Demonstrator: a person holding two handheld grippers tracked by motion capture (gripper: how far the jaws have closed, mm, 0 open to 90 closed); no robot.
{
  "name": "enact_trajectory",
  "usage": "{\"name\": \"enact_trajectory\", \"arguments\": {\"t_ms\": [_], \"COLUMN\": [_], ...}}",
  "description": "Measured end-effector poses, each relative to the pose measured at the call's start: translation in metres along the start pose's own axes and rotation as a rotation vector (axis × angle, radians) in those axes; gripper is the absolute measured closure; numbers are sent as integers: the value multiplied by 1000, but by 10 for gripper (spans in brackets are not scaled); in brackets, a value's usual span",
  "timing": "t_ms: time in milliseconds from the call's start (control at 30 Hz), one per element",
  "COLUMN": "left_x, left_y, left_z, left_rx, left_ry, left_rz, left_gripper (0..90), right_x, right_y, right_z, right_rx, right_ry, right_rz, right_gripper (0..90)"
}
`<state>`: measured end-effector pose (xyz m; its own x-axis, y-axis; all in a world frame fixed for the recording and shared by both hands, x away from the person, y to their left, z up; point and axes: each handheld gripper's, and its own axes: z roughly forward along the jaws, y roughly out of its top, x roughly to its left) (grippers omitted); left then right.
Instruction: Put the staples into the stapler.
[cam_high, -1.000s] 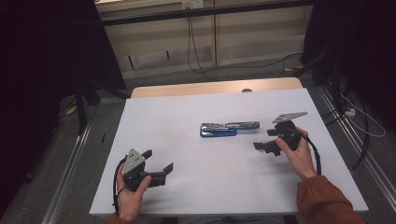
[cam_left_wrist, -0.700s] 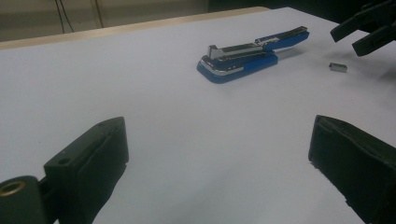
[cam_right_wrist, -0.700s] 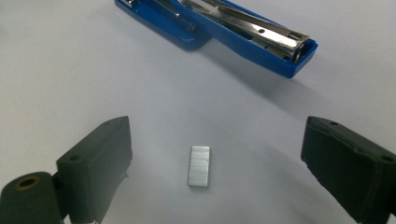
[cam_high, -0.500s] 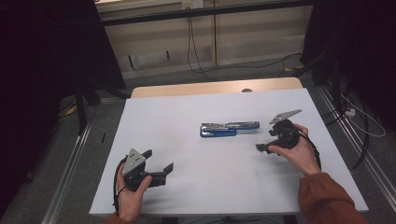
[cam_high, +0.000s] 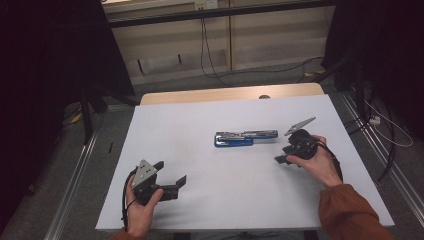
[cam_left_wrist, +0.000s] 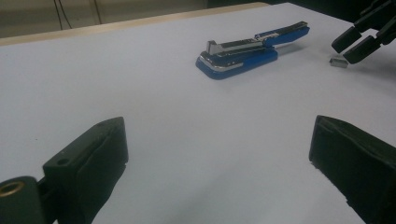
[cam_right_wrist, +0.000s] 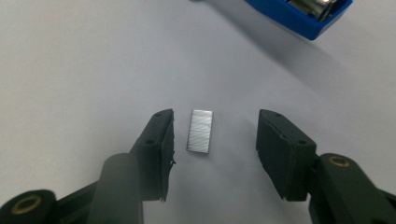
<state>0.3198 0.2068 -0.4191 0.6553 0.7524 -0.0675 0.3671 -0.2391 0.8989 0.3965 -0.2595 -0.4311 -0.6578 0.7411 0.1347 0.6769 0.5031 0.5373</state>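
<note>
Closing in on the staple strip (cam_right_wrist: 200, 131) lying flat on the table (cam_high: 200, 125) just right of the stapler (cam_high: 239, 138), right hand-held gripper (cam_right_wrist: 212, 140) half-spread astride it, jaws just narrowed, pads not yet touching; next, squeeze squarely, then lift

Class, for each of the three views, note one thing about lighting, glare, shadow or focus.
High view: dim room, the white table the brightest area, surroundings nearly black. Left gripper view: the near jaws soft, the blue stapler sharper, its metal glinting. Right gripper view: the staple strip crisp with a sheen, one jaw partly blurred, the stapler casting a soft shadow.
</note>
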Motion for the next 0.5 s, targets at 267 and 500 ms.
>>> {"name": "enact_trajectory", "arguments": {"t_ms": [267,500], "left_x": [1,2], "left_y": [0,-1], "left_z": [0,1], "left_rx": [4,18], "left_ry": [4,0], "left_rz": [0,1], "left_gripper": [47,47], "right_x": [2,3], "right_y": [2,5], "right_z": [4,7], "right_rx": [24,45], "right_ry": [-5,0], "right_rz": [-18,-34], "right_gripper": [643,702]}}
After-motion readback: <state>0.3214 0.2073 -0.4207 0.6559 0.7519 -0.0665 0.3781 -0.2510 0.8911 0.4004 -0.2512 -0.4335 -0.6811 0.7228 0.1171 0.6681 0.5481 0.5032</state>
